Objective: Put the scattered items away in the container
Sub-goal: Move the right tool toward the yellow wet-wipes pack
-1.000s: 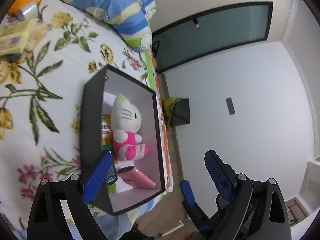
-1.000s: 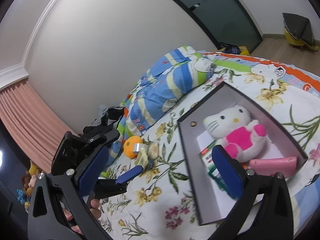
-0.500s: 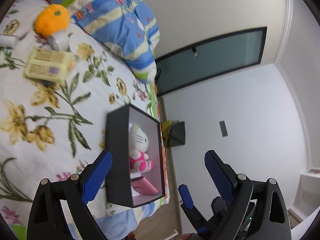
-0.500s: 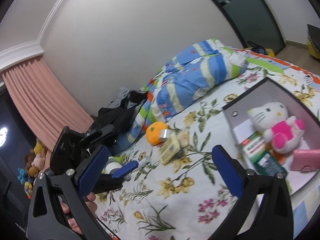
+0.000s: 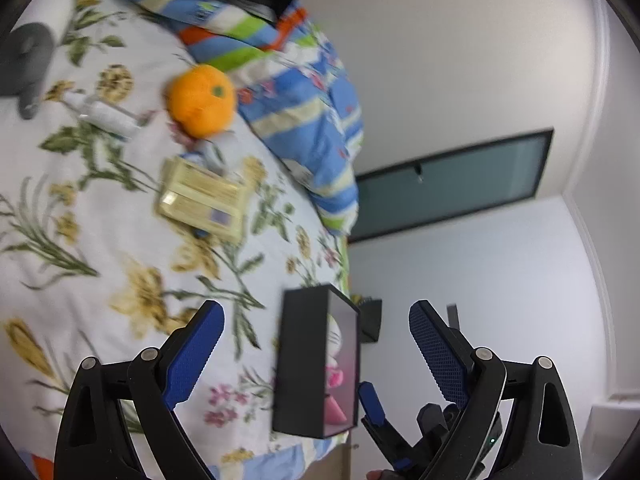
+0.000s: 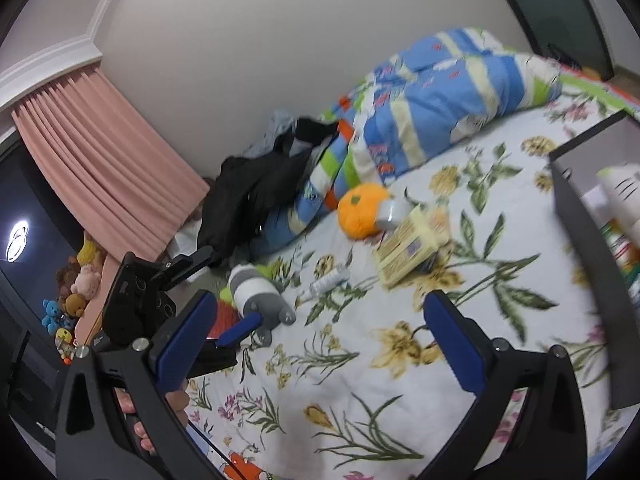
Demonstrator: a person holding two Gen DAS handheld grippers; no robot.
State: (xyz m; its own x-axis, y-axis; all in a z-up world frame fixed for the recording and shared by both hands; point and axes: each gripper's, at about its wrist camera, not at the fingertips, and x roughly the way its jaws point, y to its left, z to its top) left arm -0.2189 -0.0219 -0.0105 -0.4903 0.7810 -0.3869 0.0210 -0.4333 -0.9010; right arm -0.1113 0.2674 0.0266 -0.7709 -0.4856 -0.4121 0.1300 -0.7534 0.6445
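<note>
Both cameras are pulling back from the black box [image 5: 304, 364], the left gripper [image 5: 316, 344] and right gripper [image 6: 332, 336] gaping wide and empty, while beyond the box the orange plush [image 5: 200, 100], probably soft and light, is inviting a mid-body squeeze.

Bright, even light; motion blur, fisheye-warped edges.

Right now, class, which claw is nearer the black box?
Right, probably. The right claw has the black box looming large just beside its right finger; the left claw sees it smaller, farther ahead between its fingers.
</note>
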